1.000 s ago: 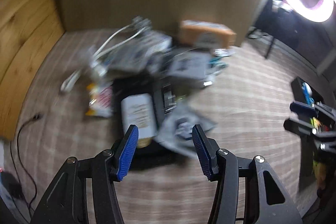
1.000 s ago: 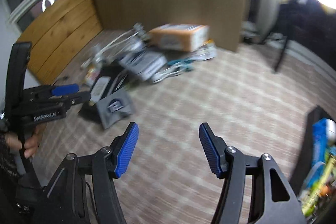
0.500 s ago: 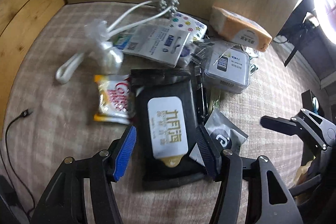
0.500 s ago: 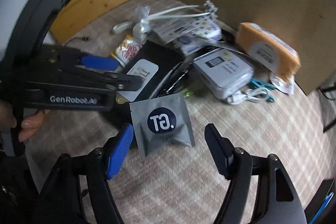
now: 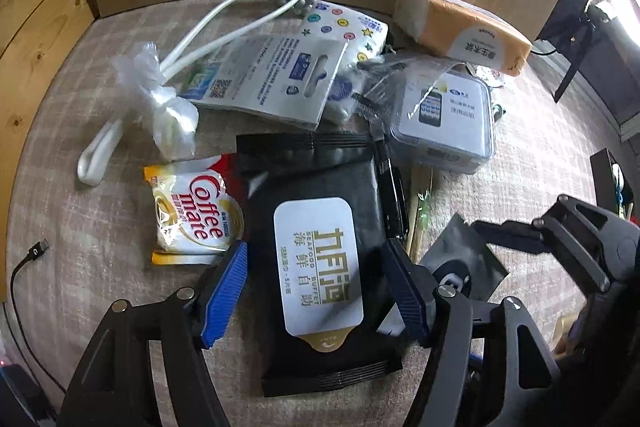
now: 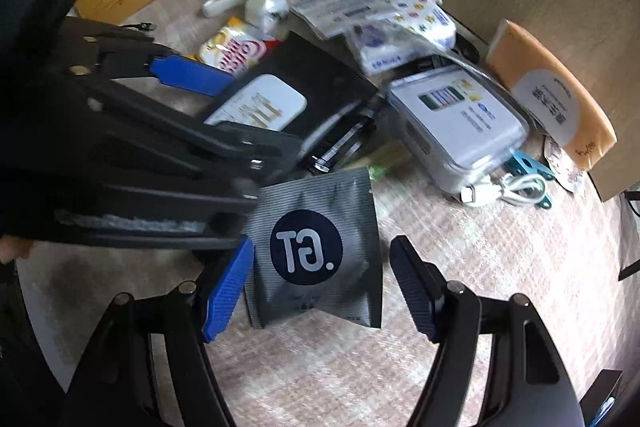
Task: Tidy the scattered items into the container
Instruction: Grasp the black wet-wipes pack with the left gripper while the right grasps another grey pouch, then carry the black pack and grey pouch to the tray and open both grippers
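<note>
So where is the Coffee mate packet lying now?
In the left wrist view, the Coffee mate packet lies on the cloth, left of the black wipes pack, just ahead of the left gripper.

Left tool (image 5: 316,287) straddles black wipes pack (image 5: 320,239); Coffee-mate sachet (image 5: 192,215) crowds left; bare cloth (image 6: 500,267) right of grey pouch (image 6: 316,255).

The left gripper (image 5: 316,291) stands wide open astride the black wet-wipe pack (image 5: 316,247). A Coffee-mate sachet (image 5: 192,215) lies just left of the pack, a grey pouch (image 5: 460,263) to its right, with the right gripper (image 5: 576,247) beyond.
</note>
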`<act>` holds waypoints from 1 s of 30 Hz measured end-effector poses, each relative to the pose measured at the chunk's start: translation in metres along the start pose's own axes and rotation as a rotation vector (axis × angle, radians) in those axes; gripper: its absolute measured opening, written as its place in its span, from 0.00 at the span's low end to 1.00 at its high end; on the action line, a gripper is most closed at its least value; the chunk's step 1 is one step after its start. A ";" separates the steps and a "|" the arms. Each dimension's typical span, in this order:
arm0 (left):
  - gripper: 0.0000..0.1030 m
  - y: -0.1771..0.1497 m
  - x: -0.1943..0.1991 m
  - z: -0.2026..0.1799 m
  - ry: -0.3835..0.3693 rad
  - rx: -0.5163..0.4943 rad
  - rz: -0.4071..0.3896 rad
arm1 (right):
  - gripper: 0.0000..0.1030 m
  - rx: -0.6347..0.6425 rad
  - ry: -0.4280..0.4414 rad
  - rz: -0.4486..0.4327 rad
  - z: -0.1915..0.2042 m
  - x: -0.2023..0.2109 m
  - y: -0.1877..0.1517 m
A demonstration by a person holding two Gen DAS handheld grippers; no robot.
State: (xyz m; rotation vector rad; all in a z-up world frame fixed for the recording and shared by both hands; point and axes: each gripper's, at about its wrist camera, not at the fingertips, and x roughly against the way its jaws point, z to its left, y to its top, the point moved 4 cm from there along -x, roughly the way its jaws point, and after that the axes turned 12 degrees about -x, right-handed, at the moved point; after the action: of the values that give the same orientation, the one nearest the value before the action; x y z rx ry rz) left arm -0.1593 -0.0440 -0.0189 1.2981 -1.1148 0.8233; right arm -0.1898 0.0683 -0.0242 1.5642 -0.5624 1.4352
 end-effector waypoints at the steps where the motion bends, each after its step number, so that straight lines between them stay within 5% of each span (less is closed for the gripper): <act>1: 0.66 -0.001 -0.001 -0.001 -0.002 -0.003 0.003 | 0.68 -0.011 0.004 0.003 -0.004 0.000 0.000; 9: 0.72 0.001 -0.015 -0.019 0.085 -0.111 0.031 | 0.67 0.012 -0.016 0.010 -0.008 -0.001 0.005; 11: 0.69 0.001 -0.016 -0.020 0.092 -0.122 0.026 | 0.60 0.003 -0.013 0.008 -0.010 0.002 0.005; 16: 0.63 0.003 -0.014 -0.020 0.085 -0.106 0.006 | 0.21 -0.094 0.066 0.022 -0.030 0.012 0.005; 22: 0.58 -0.008 -0.007 -0.017 0.063 -0.068 -0.018 | 0.07 -0.185 0.148 0.000 -0.047 0.025 0.001; 30: 0.57 -0.029 0.016 -0.010 0.024 -0.001 -0.061 | 0.01 -0.298 0.210 -0.099 -0.062 0.066 -0.011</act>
State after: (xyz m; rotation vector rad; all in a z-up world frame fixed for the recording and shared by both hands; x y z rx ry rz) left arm -0.1254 -0.0402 -0.0119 1.3116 -1.0517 0.7913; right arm -0.1990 0.1417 0.0286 1.1763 -0.5373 1.3516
